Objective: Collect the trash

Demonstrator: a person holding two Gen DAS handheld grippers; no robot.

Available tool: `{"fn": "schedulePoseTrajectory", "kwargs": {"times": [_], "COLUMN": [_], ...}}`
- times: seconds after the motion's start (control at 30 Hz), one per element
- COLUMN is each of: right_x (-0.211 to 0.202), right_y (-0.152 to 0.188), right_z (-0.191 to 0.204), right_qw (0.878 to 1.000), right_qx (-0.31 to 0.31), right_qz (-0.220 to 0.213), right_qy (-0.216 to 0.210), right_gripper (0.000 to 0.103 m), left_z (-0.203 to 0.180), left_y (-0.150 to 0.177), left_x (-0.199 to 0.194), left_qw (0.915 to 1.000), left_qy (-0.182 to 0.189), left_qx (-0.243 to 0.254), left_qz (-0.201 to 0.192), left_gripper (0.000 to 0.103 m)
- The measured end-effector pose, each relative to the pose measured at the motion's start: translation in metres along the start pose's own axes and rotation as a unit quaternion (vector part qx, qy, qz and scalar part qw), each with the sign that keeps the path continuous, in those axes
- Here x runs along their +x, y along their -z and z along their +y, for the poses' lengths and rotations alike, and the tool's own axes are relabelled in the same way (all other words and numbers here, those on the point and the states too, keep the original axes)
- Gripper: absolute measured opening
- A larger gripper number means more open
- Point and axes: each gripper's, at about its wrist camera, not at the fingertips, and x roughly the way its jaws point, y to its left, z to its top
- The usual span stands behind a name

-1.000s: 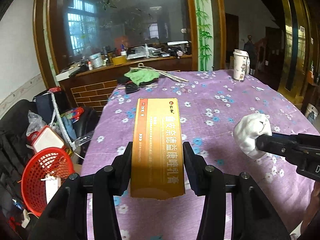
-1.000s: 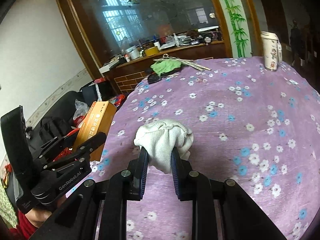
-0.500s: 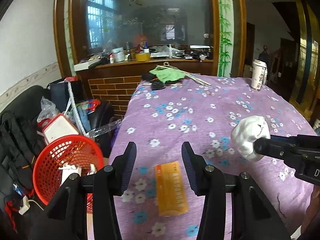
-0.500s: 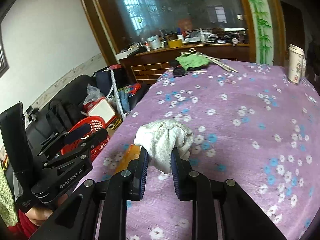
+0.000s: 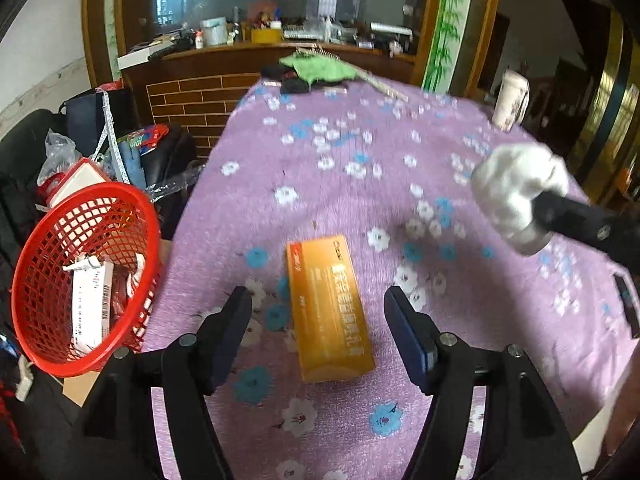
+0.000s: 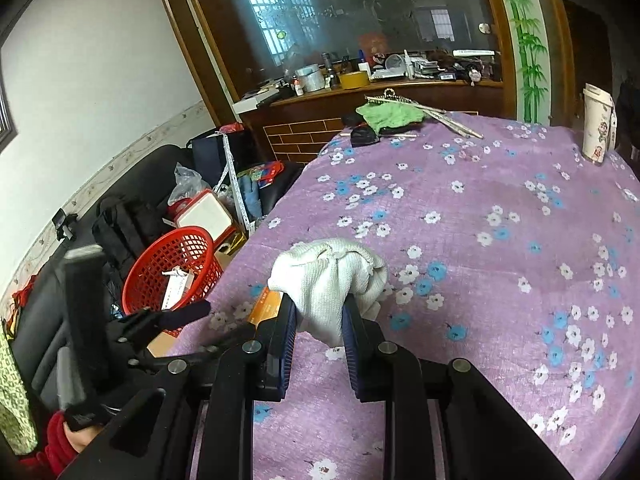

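1. Left edge of the left wrist view: a red basket [image 5: 80,276] stands off the tabletop, beside its left edge. It holds a white carton [image 5: 90,304] and other scraps. The same basket appears at centre left of the right wrist view [image 6: 172,268].
2. Lower centre of the left wrist view: the left gripper [image 5: 318,316] has its jaws apart, clamping nothing.
3. Between those two open fingers, lower centre of the frame: an orange box [image 5: 328,306] lies flat on the purple floral tabletop [image 5: 320,168], untouched by either finger. In the right wrist view only a corner of the box [image 6: 266,306] shows, just left of the right gripper.
4. Upper centre of the left wrist view: a green cloth [image 5: 316,66] and dark items lie at the far end of the tabletop.
5. Upper right of the left wrist view: a paper cup [image 5: 510,100] stands upright near the far right edge.
6. Right of the left wrist view: a white crumpled cloth [image 5: 516,196] is held above the tabletop by the right gripper.
7. Lower centre of the right wrist view: the right gripper [image 6: 318,336] has its jaws clamped on the white crumpled cloth [image 6: 328,280], which bulges above the fingers.
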Motion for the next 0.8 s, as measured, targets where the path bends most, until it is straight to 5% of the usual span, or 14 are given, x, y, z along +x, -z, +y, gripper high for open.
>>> {"fn": "schedulePoseTrajectory", "kwargs": {"times": [0.3,0.43,0.8], "right_x": [-0.004,-0.003,0.007], "right_y": [0.005,0.006,0.002], "right_z": [-0.018,-0.022,-0.018], "right_qw": [1.000,1.000,1.000], "right_qx": [0.014,0.017,0.013], "right_qz": [-0.003,-0.001,0.007], "right_qy": [-0.006,-0.008,-0.006], "right_gripper": [0.024,0.024,0.024], "left_z": [0.000,0.000,0.004], "left_y": [0.004,0.004,-0.001], "left_x": [0.041,0.050,0.020], "left_qw": [0.9984,0.9979,0.9996], "left_qy": [-0.024,-0.015,-0.021], "left_qx": [-0.015,-0.022,-0.020], "left_qz": [0.049,0.059,0.007], "left_gripper": [0.067,0.047,0.045]}}
